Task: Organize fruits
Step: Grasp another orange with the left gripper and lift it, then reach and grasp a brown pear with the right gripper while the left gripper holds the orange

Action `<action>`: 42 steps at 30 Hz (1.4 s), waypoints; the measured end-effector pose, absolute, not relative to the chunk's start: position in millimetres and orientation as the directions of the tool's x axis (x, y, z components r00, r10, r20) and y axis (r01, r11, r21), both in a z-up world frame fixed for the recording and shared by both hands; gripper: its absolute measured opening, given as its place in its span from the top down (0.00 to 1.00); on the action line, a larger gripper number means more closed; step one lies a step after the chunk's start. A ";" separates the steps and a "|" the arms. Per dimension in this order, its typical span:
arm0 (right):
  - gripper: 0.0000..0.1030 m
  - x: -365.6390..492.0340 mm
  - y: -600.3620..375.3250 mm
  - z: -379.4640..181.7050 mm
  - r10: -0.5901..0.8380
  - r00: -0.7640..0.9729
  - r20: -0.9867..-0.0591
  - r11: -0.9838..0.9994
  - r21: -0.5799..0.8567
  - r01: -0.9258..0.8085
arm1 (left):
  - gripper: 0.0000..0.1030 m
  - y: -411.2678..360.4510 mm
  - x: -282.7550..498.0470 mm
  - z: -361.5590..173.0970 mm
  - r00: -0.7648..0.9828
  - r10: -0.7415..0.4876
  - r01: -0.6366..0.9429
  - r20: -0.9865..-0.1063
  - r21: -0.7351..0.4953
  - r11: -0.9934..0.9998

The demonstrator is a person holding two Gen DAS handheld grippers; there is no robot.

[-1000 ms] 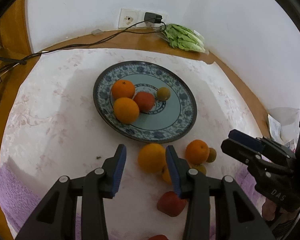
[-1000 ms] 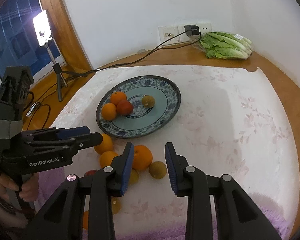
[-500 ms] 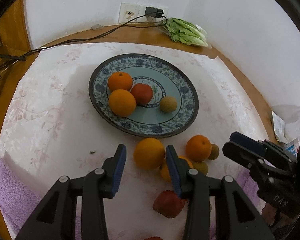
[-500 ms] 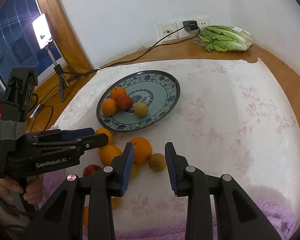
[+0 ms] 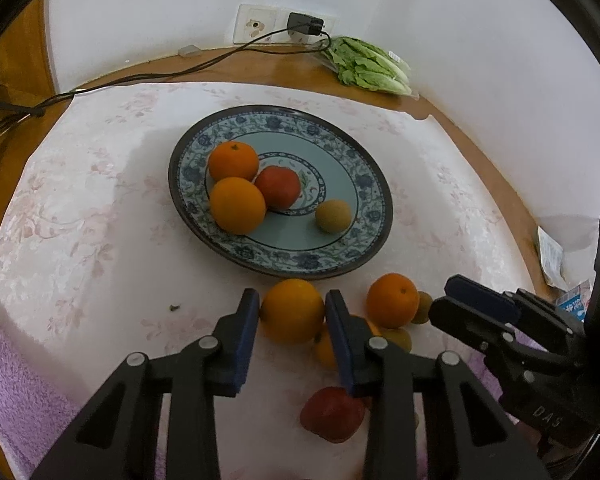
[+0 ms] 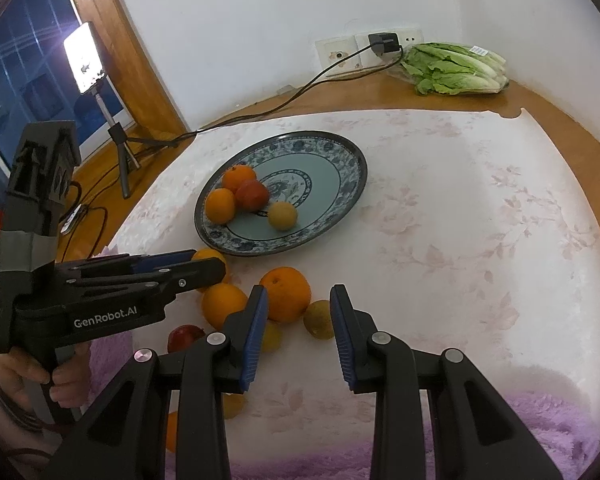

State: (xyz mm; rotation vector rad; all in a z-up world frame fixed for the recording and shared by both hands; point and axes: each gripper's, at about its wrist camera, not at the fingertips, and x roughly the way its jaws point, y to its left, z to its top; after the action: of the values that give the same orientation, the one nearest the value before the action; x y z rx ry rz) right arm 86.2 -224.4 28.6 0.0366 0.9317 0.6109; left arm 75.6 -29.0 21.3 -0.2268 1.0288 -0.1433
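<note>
A large orange [image 5: 292, 320] lies on the pale floral cloth just in front of the blue patterned plate [image 5: 180, 184]. My left gripper [image 5: 292, 298] has its jaws closing on it, and both blue pads touch its sides. The plate holds two oranges [image 5: 236, 204], a red fruit [image 5: 278, 186] and a small yellow-green fruit [image 5: 333, 216]. My right gripper [image 6: 298, 312] stands open over the cloth with nothing between its pads. Just beyond it lie another orange [image 6: 286, 292] and a small greenish fruit [image 6: 318, 318]. In the right wrist view the left gripper [image 6: 204, 264] mostly hides its orange.
More loose fruit lies by the cloth's near edge: a red one [image 5: 332, 414], an orange [image 6: 224, 304] and small yellow ones. A lettuce [image 6: 456, 68] and a plugged-in cable [image 6: 300, 92] lie on the wooden sill behind. A lamp on a tripod [image 6: 84, 56] stands at the left.
The left jaws have narrowed onto the large orange. On the plate the small yellow-green fruit has rolled toward the near rim. The right gripper has hardly moved.
</note>
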 end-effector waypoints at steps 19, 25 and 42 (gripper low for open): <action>0.60 87.3 -204.3 22.7 0.465 0.433 -0.772 0.843 0.237 -0.482 | 0.66 8.6 61.0 31.7 0.563 -0.193 -0.047 -0.804 -0.264 0.963; 0.58 88.2 -200.4 22.8 0.428 0.452 -0.783 0.859 0.197 -0.472 | 0.66 19.5 59.9 29.7 0.571 -0.190 -0.064 -0.799 -0.274 0.959; 0.45 92.2 -201.4 18.2 0.378 0.468 -0.798 0.882 0.158 -0.443 | 0.66 31.0 57.8 29.0 0.582 -0.197 -0.074 -0.789 -0.293 0.953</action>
State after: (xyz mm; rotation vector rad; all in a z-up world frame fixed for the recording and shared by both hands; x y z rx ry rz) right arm 92.2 -201.4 18.2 -0.0744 0.9593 0.5042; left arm 57.8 31.0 29.0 -0.3102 0.9508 -0.0728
